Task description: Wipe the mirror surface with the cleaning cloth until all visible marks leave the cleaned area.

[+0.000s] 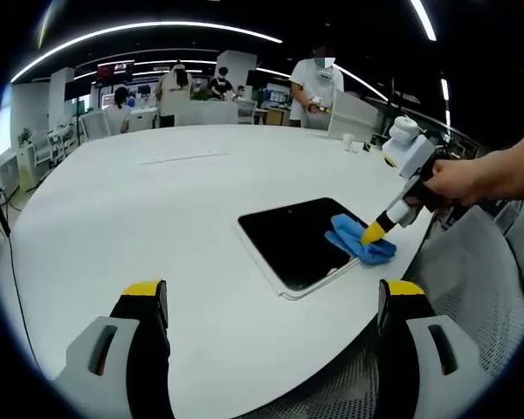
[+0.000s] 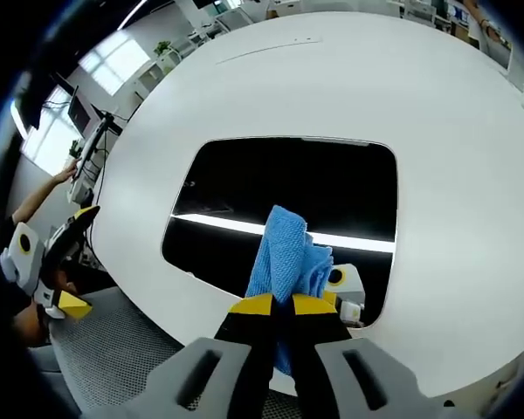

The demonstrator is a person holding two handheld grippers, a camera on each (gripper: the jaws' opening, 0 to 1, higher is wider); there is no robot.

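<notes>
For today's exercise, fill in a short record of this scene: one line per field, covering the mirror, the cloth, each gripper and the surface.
Mirror: dark mirror lying flat near the table edge
Cloth: blue cloth resting on the mirror
Right gripper: right gripper shut on the cloth
Left gripper: left gripper open, holding nothing, away from the mirror
Surface: white table

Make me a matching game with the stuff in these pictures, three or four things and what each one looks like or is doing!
Things:
1. cleaning cloth
2. mirror
3. left gripper
4. table

Descriptions:
A. white and round-edged, holding everything up
B. blue and bunched, pinched in the right gripper
C. jaws wide apart, hovering with nothing in them
D. dark, shiny rectangle lying flat

Pairs: 1-B, 2-D, 3-C, 4-A
</notes>
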